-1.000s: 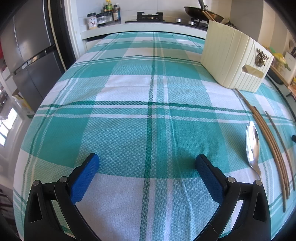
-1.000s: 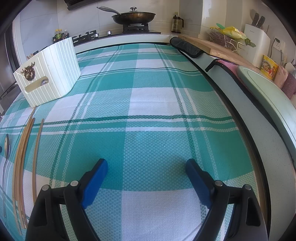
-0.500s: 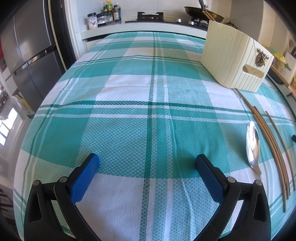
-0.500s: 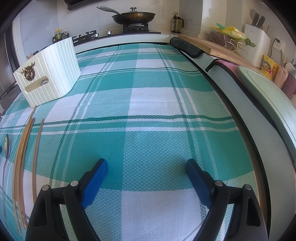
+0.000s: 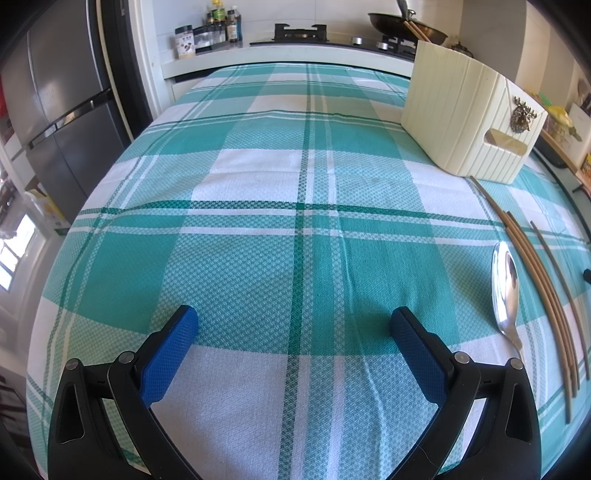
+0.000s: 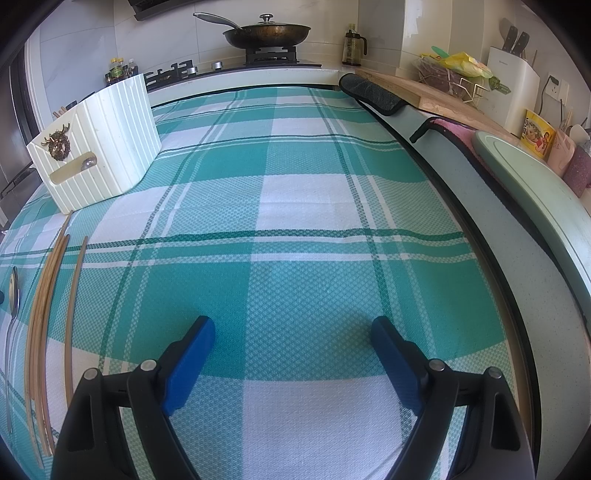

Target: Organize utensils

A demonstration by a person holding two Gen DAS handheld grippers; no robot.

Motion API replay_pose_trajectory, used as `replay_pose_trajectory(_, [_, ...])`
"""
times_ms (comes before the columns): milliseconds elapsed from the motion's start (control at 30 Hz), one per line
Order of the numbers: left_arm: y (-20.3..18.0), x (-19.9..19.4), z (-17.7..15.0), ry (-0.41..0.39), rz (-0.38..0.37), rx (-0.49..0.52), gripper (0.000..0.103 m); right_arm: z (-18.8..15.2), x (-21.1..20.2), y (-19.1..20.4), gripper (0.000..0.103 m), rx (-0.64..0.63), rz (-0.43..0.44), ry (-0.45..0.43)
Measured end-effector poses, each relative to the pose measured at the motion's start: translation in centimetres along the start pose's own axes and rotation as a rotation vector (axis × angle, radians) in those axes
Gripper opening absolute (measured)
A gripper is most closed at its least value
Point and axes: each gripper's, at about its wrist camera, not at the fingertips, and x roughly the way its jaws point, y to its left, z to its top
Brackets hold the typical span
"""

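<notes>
A metal spoon (image 5: 505,291) lies on the green checked tablecloth (image 5: 295,206) at the right of the left wrist view, with several brown chopsticks (image 5: 543,291) beside it. Behind them stands a cream ribbed utensil holder (image 5: 469,118). My left gripper (image 5: 293,325) hovers open over bare cloth, well left of the spoon. In the right wrist view the chopsticks (image 6: 48,314), the spoon (image 6: 13,295) and the holder (image 6: 103,147) are at the far left. My right gripper (image 6: 293,332) is open above bare cloth, nothing between its blue pads.
A stove with a lidded pan (image 6: 267,33) runs along the back counter. A grey fridge (image 5: 55,103) stands at the left. To the right lie a dark mat (image 6: 373,94), a wooden board (image 6: 436,96), a pale green board (image 6: 532,177) and a knife block (image 6: 511,85).
</notes>
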Motion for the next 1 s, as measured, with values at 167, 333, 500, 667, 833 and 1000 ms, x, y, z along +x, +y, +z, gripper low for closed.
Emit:
replay_pose_trajectory(167, [0.0, 0.0, 0.0, 0.0, 0.0, 0.0, 0.103, 0.0, 0.0, 0.01, 0.088, 0.0, 0.0, 0.0])
replay_pose_trajectory(333, [0.05, -0.01, -0.01, 0.0, 0.001, 0.0, 0.103, -0.01, 0.01, 0.0, 0.088, 0.0, 0.0, 0.0])
replay_pose_trajectory(500, [0.04, -0.02, -0.03, 0.0, 0.001, 0.0, 0.103, -0.01, 0.02, 0.01, 0.088, 0.0, 0.0, 0.0])
replay_pose_trajectory(667, [-0.01, -0.01, -0.03, 0.0, 0.001, 0.0, 0.103, -0.02, 0.03, -0.01, 0.088, 0.0, 0.0, -0.001])
replay_pose_trajectory(833, [0.24, -0.11, -0.07, -0.002, 0.005, -0.007, 0.103, -0.02, 0.03, 0.01, 0.088, 0.0, 0.0, -0.001])
replay_pose_trajectory(1000, [0.24, -0.11, -0.04, -0.002, 0.005, -0.008, 0.103, -0.03, 0.04, -0.02, 0.088, 0.0, 0.001, -0.001])
